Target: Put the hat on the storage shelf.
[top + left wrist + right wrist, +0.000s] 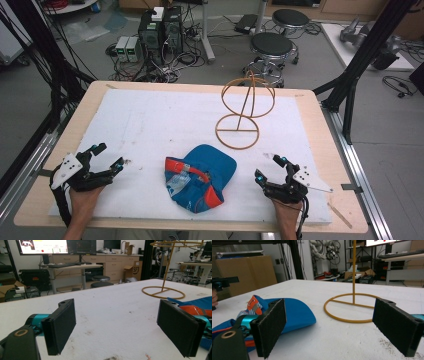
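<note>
Item: blue fabric cap with orange and white trim (202, 177), lying upside down on the white padded table cover (150, 125). It sits between your two grippers, apart from both, and nearer your right one. In the right gripper view the cap's blue brim (297, 312) lies just beyond your left-hand jaw; in the left gripper view its blue and orange edge (192, 306) shows behind the right-hand jaw.

Item: your left gripper (107, 159), black with teal fittings. Jaws wide apart, nothing between them, resting low over the white cover to the cap's left.

Item: your right gripper (270, 169), same make. Jaws wide apart, nothing held, low over the cover to the cap's right.

Item: yellow wire stand (242, 112) with a flat ring base, a thin upright rod and hoops at the top. It stands upright ahead of your right gripper and beyond the cap, not touching it. Ring base (352, 307) shows between your right jaws, farther off.

Item: light wooden table top (320, 125) under the white cover.

Item: two black round stools (272, 47) and grey computer towers (160, 32) on the floor beyond the table's far edge
</note>
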`<act>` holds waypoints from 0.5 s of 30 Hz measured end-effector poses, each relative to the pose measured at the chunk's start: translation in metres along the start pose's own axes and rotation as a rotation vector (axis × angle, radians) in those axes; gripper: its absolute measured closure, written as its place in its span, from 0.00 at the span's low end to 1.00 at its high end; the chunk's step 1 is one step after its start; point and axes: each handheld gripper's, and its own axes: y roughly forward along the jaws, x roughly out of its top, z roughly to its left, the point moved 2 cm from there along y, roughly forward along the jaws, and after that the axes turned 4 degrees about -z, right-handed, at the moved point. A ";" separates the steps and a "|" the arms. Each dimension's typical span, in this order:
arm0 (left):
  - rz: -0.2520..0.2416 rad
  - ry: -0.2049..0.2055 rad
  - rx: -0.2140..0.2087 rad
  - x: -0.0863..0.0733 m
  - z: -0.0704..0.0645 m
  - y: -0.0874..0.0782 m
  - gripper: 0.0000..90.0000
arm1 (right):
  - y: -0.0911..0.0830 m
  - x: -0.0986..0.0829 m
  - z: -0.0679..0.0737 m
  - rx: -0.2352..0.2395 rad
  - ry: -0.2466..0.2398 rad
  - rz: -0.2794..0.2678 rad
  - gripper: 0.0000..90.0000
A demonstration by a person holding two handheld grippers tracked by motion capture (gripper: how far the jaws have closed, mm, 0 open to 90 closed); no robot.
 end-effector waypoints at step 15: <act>-0.003 0.007 0.000 0.000 0.000 0.000 0.18 | 0.000 0.000 0.001 0.009 -0.005 -0.004 0.12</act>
